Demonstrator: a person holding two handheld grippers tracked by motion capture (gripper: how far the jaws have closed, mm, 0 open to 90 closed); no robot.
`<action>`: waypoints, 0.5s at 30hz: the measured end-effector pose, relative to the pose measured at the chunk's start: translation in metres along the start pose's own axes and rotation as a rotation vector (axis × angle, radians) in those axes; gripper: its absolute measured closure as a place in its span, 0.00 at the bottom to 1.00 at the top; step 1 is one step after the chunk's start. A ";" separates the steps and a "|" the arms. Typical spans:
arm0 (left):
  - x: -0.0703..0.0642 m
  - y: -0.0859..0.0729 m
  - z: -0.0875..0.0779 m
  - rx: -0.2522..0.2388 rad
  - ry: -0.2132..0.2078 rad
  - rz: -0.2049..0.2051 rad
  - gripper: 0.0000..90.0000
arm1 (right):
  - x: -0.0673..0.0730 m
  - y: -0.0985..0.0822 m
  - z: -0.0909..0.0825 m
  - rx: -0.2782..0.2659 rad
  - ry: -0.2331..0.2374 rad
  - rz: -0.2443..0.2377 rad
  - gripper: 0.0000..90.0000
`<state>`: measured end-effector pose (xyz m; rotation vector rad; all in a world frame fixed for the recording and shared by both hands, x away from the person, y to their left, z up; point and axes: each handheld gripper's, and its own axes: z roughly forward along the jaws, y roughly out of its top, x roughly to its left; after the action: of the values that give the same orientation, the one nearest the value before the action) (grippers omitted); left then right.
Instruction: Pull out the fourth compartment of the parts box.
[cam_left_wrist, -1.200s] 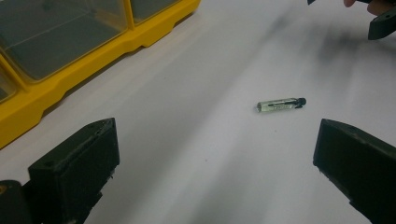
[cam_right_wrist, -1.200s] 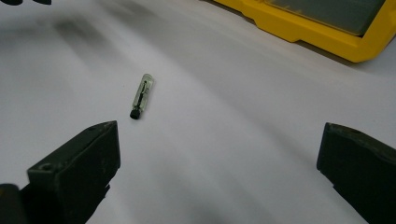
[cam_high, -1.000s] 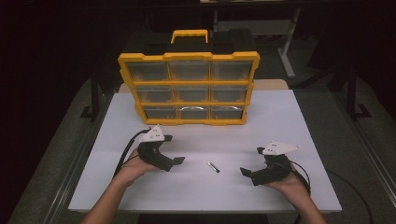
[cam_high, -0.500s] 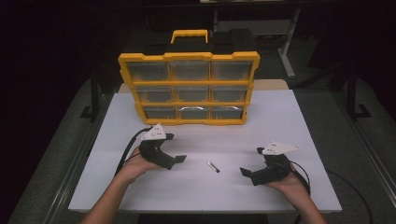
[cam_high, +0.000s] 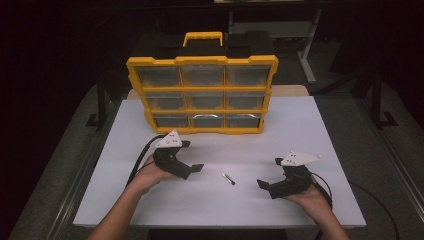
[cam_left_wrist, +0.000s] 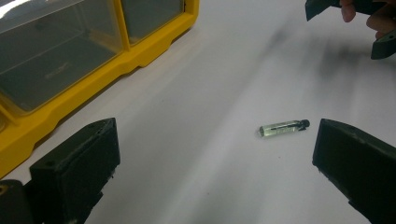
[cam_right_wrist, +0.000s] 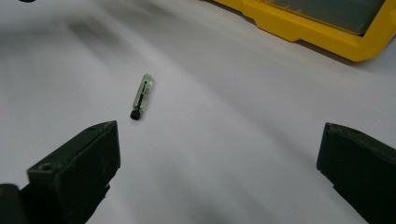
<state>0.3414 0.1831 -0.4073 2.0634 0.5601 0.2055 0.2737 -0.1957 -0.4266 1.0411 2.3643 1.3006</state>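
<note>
- Vial (cam_high: 228, 178): a small clear tube with a black cap at one end, lying flat on the white table (cam_high: 300, 125), between the two grippers and touching neither.
- Vial, left gripper view (cam_left_wrist: 284, 128): it lies ahead of the jaws, nearer the jaw at the right of that view, black cap pointing toward that jaw. A thin dark line shows inside the tube.
- Vial, right gripper view (cam_right_wrist: 142, 96): it lies ahead of the jaw at the left of that view, cap end nearest the camera.
- Left gripper (cam_high: 192, 170): held in the person's left hand (cam_high: 147, 175), low over the table to the left of the vial. Jaws stand wide apart with nothing between them.
- Right gripper (cam_high: 265, 186): held in the person's right hand (cam_high: 312, 197), to the right of the vial, pointing left toward it. Jaws stand wide apart, nothing held.
- Organiser case (cam_high: 202, 95): yellow frame, black back and yellow carry handle, standing upright at the far side of the table, well apart from the vial. Nine clear drawers in three rows face the person; all appear shut.
- Cables (cam_high: 142, 155): black, trailing from each gripper across the table.
</note>
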 end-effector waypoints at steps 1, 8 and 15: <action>0.000 0.001 0.001 -0.003 -0.001 0.001 0.01 | 0.000 0.000 0.000 0.001 0.001 0.000 0.00; -0.002 0.006 0.005 -0.019 -0.008 0.001 0.01 | 0.000 0.000 0.001 0.007 0.000 0.001 0.00; 0.000 0.008 0.010 -0.016 -0.014 0.009 0.01 | -0.001 0.000 0.001 0.006 0.001 -0.004 0.00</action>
<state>0.3470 0.1718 -0.4056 2.0509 0.5391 0.2007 0.2747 -0.1958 -0.4275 1.0374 2.3712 1.2941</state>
